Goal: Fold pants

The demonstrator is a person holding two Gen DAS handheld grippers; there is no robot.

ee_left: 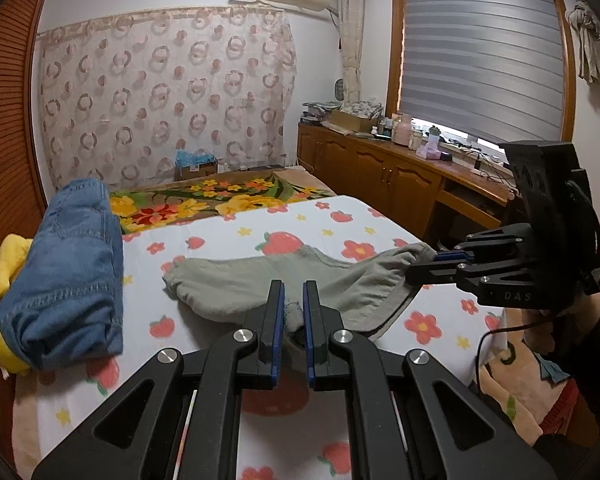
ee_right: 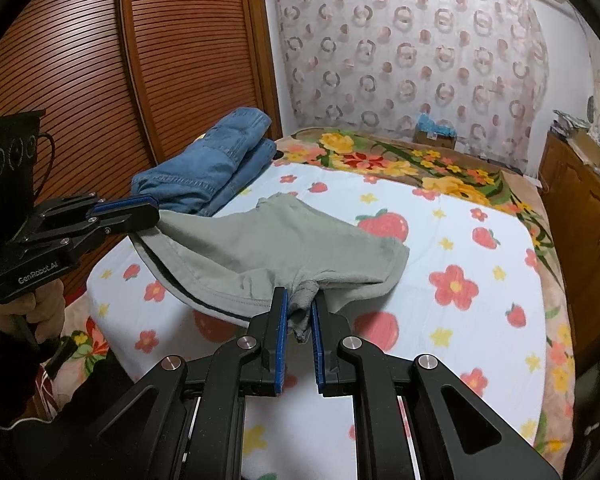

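Writing showed on the tools alone: "GenRobot.AI" ran along the body of the left gripper (ee_right: 140, 212) in the right wrist view, and only "DAS" could be read on the right gripper (ee_left: 432, 266) in the left wrist view, the rest being cut off by the housing.

At the left edge of the bed (ee_left: 260, 216) a pile of folded jeans (ee_left: 68, 272) lay on something yellow (ee_left: 8, 264), mostly hidden beneath the denim. The grey-green pants (ee_left: 260, 284) were spread across the strawberry-and-flower sheet in the middle of the bed, apart from the jeans.

The left gripper's jaws were clamped on a bunched bit of the pants' near edge, a grey wad of cloth showing between the blue pads (ee_left: 278, 320). The right gripper's jaws were likewise closed on a pinch of the waistband edge, the fabric lifted off the sheet between the two tools. The far cuffs lay flat on the sheet.

The hand (ee_right: 36, 304) holding the left gripper was partly hidden by its handle. Items on the worktop (ee_left: 412, 152) under the window were too small to identify.
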